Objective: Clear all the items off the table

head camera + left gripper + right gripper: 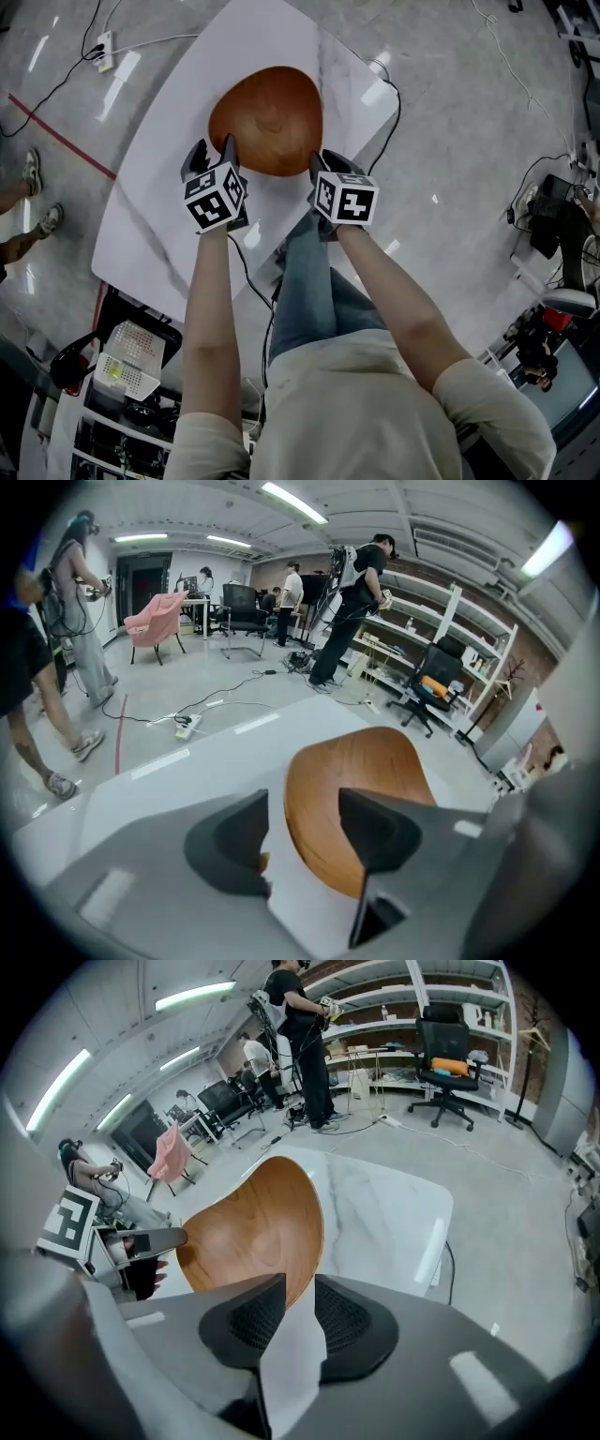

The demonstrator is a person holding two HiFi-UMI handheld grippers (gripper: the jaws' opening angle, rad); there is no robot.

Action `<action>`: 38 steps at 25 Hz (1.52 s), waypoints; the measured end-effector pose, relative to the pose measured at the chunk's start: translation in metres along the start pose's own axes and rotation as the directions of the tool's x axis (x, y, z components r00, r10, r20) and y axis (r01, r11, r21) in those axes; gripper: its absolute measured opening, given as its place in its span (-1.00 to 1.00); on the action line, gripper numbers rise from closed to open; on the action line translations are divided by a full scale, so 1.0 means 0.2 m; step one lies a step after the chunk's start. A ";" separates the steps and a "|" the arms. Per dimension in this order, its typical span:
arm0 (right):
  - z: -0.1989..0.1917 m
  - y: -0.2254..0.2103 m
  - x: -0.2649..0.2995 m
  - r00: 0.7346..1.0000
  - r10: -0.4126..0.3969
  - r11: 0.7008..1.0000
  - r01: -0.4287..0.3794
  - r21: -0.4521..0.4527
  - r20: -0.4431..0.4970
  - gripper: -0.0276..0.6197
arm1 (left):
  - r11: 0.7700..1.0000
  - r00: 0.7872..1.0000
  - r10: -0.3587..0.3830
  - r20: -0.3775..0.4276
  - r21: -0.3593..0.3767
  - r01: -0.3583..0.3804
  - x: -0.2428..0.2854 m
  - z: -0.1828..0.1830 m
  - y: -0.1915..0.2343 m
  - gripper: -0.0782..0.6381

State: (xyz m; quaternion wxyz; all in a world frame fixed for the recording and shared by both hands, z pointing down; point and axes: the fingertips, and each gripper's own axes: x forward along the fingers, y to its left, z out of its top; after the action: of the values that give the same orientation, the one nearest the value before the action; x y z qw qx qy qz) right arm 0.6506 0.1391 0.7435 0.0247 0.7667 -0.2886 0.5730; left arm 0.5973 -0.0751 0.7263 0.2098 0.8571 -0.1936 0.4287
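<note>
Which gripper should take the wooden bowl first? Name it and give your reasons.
Left. The left gripper has its jaws wide apart, with the rim of the wooden bowl between them. The right gripper has its jaws nearly together, with the rim only at their tips.

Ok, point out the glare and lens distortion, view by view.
Head view: bright glare patches on the white table and glossy floor; wooden bowl evenly lit. Left gripper view: fisheye curves the ceiling lights, corners vignetted black. Right gripper view: same curvature, a glare streak on the table's edge.
</note>
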 end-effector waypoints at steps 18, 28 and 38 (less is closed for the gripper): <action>0.00 -0.01 0.16 0.999 -0.004 0.996 0.007 0.085 -0.038 -0.62 | 1.000 0.999 0.001 -0.040 0.023 0.000 0.18 -0.01 0.01 -0.21; 0.01 -0.06 0.14 0.997 -0.061 0.989 0.067 0.135 -0.052 -0.75 | 0.999 0.999 0.025 -0.029 0.031 -0.024 0.14 0.00 0.03 -0.70; -0.01 -0.04 -0.06 0.998 -0.063 0.994 0.063 0.094 -0.011 -0.78 | 0.999 1.000 0.022 0.015 -0.042 -0.021 -0.14 -0.06 0.00 -0.71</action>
State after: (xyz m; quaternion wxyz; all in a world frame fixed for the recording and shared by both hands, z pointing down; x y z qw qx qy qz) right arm 0.6512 0.1511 0.7353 0.0075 0.7735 -0.2366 0.5879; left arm 0.5749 -0.0641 0.7099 0.2217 0.8536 -0.2133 0.4203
